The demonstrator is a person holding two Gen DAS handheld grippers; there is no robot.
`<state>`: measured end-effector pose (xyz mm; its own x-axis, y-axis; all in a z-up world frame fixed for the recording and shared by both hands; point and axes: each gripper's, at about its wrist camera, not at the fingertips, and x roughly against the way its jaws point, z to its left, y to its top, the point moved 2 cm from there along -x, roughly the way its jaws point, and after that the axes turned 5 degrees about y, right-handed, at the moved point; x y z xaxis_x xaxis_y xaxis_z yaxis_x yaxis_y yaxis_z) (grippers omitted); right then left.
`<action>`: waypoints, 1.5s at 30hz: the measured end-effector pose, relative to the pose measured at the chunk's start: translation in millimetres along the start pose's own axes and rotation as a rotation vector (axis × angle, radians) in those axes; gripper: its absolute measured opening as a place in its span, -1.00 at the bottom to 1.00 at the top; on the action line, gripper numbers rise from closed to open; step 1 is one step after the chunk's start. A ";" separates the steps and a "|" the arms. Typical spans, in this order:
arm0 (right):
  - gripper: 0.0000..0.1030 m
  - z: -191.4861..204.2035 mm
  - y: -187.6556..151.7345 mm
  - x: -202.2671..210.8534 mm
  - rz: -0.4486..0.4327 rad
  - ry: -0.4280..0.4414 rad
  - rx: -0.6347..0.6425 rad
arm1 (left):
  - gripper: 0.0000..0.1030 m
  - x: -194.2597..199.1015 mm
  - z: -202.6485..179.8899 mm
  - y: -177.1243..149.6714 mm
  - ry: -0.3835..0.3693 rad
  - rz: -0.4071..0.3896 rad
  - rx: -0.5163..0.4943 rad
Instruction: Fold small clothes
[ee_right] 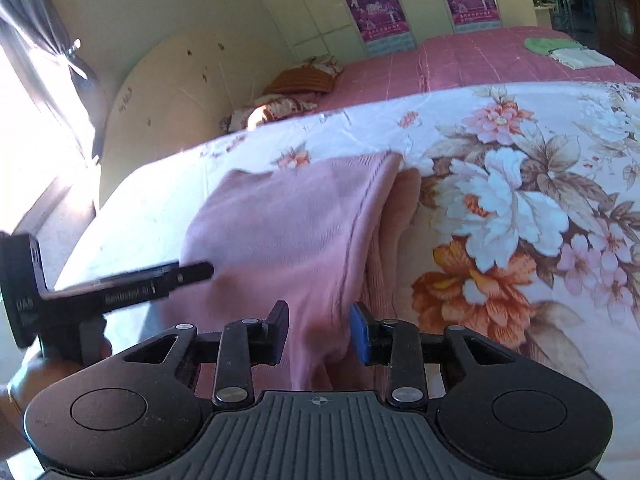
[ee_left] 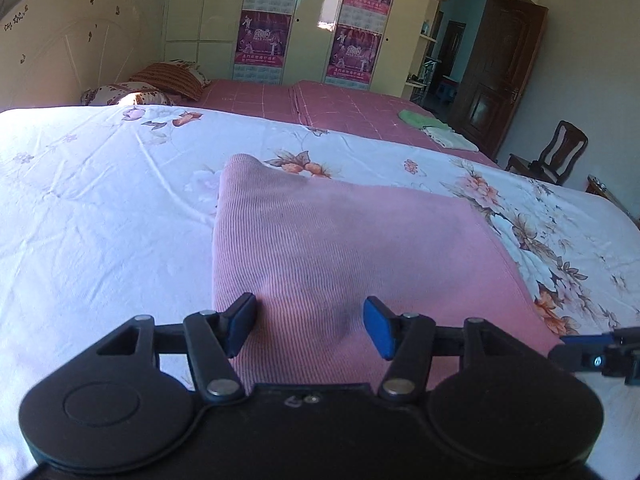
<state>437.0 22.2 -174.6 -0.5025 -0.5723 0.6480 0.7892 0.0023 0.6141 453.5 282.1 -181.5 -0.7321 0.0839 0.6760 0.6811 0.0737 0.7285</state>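
Pink ribbed garment [ee_left: 340, 248], folded, lies on the near part of the bed, on a white floral sheet [ee_left: 100, 200] that covers the near half. Beyond it, a pink checked bedspread [ee_left: 348, 108] covers the far half, with pillows [ee_left: 168, 80] at the far left by the cream headboard [ee_left: 60, 48] and a green and a white folded cloth [ee_left: 432, 126] at the far right. Cupboards with purple posters [ee_left: 264, 40] line the far wall. The left gripper [ee_left: 310, 326] hangs over the garment's near edge, its fingers apart with fabric between them, not pressing. The right gripper [ee_right: 320, 330] straddles a raised fold of the garment at its right side; its fingers are narrowly apart, and I cannot tell whether they pinch it.
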 end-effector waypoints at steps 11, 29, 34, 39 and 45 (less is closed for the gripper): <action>-0.35 9.1 -17.9 -11.2 0.045 0.016 -0.006 | 0.11 56.5 -1.8 -13.1 -0.041 -0.031 0.017; -0.87 20.8 -28.0 0.3 0.012 -0.215 0.147 | 0.20 75.1 -24.0 -56.7 -0.094 0.061 -0.002; -0.75 52.7 -9.9 14.0 -0.101 -0.189 0.196 | 0.30 69.8 -29.5 -33.7 -0.066 0.024 -0.022; -0.63 62.6 -7.2 -5.4 -0.105 -0.221 0.207 | 0.33 37.6 -31.1 -44.6 -0.022 0.102 -0.043; -0.35 22.3 -35.7 -29.3 0.018 -0.324 0.200 | 0.38 41.6 -36.6 -51.2 -0.005 0.089 -0.082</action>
<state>415.7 57.2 -205.4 -0.6002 -0.2819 0.7485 0.7305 0.1880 0.6566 387.8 245.5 -186.6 -0.6686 0.0915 0.7380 0.7400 -0.0160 0.6724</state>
